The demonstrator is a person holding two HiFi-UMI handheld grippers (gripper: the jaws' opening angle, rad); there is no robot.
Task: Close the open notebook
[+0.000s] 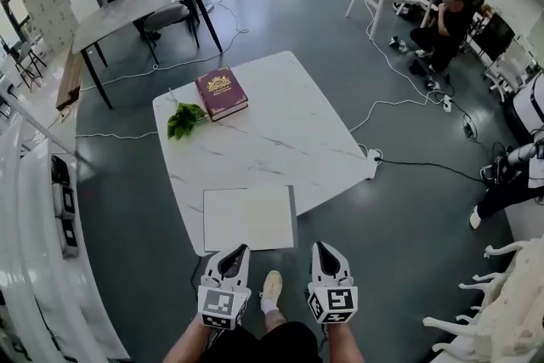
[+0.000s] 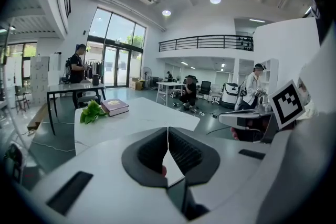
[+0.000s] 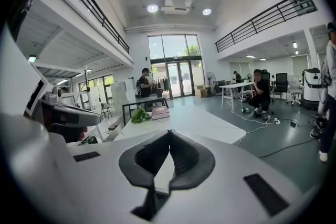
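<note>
Left gripper (image 1: 236, 252), right gripper (image 1: 325, 249): white moulded shells, black ribbed fingers (image 2: 184, 152), a black-and-white square-marker cube (image 1: 223, 306) on each. Wearer: dark garment (image 1: 263, 344) at the lap, pale shoe (image 1: 272, 286).

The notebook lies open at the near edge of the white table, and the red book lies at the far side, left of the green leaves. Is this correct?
One detail is wrong: the red book lies right of the green leaves, not left, as the head view shows. The notebook does lie open at the near edge of the white table.
</note>
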